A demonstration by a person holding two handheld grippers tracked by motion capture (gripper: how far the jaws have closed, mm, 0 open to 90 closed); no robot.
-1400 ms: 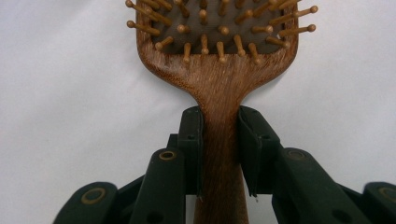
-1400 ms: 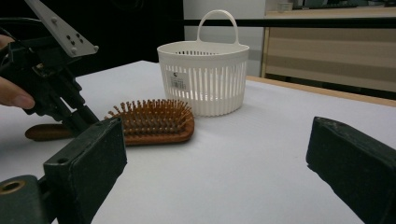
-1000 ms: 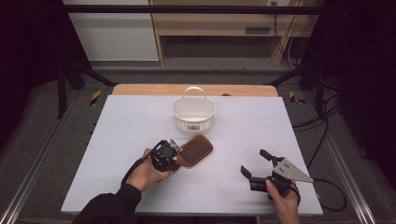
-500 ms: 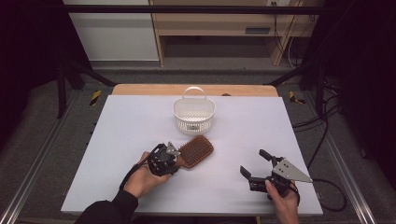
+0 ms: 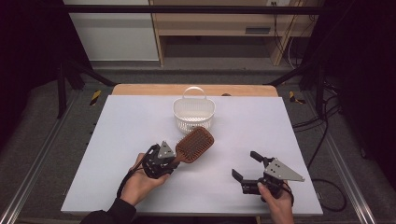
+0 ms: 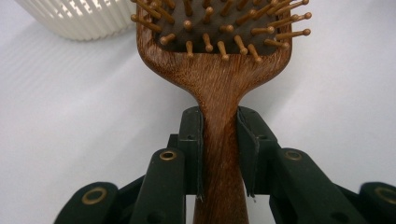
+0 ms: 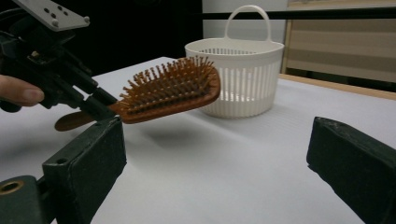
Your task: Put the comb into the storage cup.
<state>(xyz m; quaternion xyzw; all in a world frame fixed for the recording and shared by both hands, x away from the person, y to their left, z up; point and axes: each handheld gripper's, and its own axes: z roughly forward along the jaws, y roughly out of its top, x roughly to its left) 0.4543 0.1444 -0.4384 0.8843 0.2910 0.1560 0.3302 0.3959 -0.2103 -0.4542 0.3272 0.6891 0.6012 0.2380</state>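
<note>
Left gripper view shows the left gripper [image 6: 219,154] clamped on the neck of the brown wooden paddle hairbrush [image 6: 219,51], lifted clear of the white table [image 5: 116,135], bristles up. The right gripper [image 5: 254,170] rests nearby, jaws apart and empty. Beyond stands the white slotted plastic basket [image 5: 194,114]; keeping the brush level and the grip firm probably suits lowering it in.

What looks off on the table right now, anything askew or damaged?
Nothing stands out. The white basket sits upright and intact; the wooden hairbrush is clamped by its handle in the left hand-held gripper, lifted clear of the table.
</note>
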